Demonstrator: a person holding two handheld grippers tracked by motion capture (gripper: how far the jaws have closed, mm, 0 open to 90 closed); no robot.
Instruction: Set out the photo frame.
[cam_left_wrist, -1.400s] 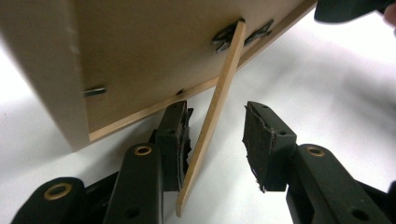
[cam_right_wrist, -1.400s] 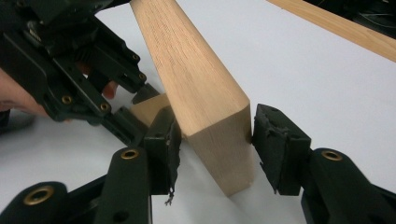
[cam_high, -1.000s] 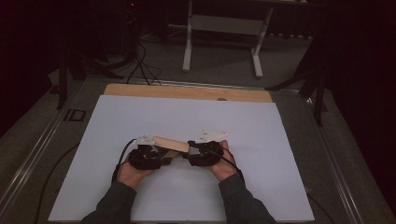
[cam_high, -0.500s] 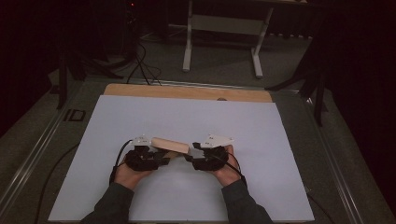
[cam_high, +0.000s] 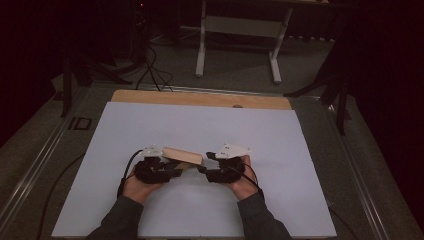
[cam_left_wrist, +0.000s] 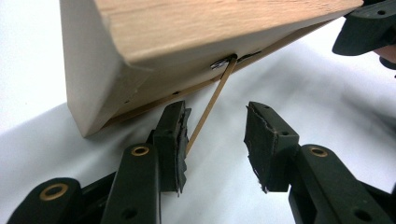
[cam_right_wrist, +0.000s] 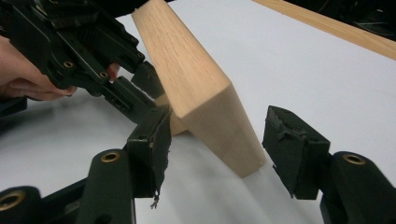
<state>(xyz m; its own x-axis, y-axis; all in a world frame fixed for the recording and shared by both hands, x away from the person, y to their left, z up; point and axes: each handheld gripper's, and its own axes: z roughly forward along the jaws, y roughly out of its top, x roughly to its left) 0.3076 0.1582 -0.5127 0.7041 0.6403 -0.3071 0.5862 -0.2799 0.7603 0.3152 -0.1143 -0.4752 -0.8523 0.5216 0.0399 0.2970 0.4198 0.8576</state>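
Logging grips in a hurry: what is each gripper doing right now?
Left gripper: open, a thin strip from the wooden block between its jaws.
Right gripper: just opened, jaws either side of the block, not pressing.

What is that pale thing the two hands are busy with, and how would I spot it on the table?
Look at the big white sheet covering the table, then at its near middle, where two black grippers face each other. Between them is a light wooden block, tilted with one edge off the sheet. It is the one pale tan piece among black tools, and a thin rubber band hangs from its underside.
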